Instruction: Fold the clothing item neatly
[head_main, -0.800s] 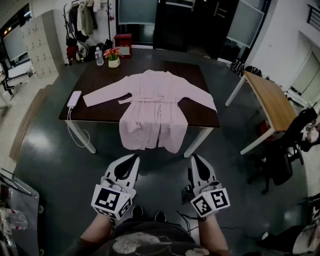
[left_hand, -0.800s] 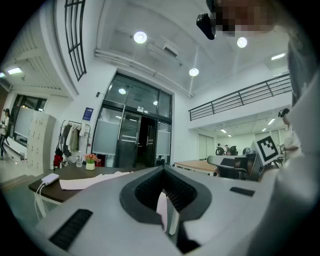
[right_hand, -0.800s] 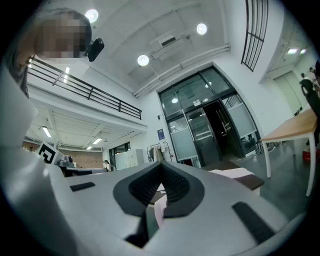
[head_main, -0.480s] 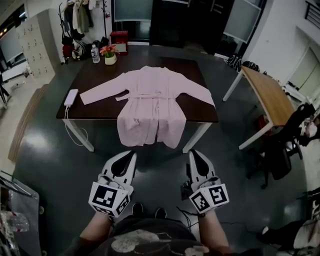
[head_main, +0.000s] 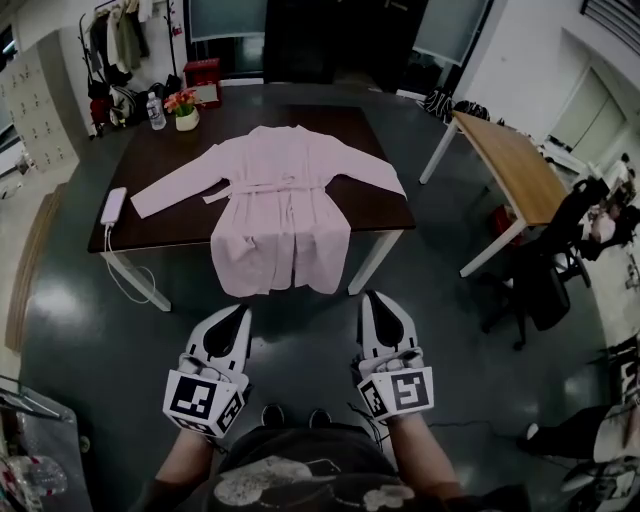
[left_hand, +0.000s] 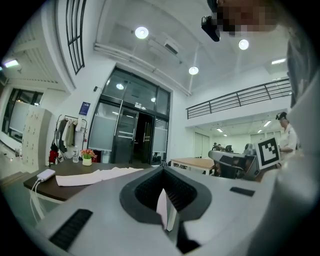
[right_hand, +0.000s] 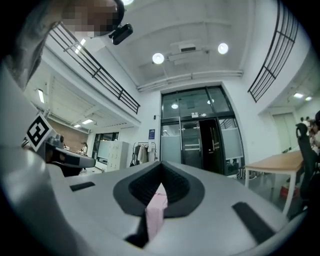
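The dark table stands ahead of me, and the pink robe lies spread flat on it, with both sleeves out to the sides and the hem hanging over the near edge. My 2 tools hover side by side, well apart from the robe and short of the table. The left gripper and the right gripper both have their jaws pressed together and hold nothing.

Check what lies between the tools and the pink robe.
Only bare dark floor, in the head view. The pink robe hangs over the table's near edge, ahead of the shut left tool and right tool.
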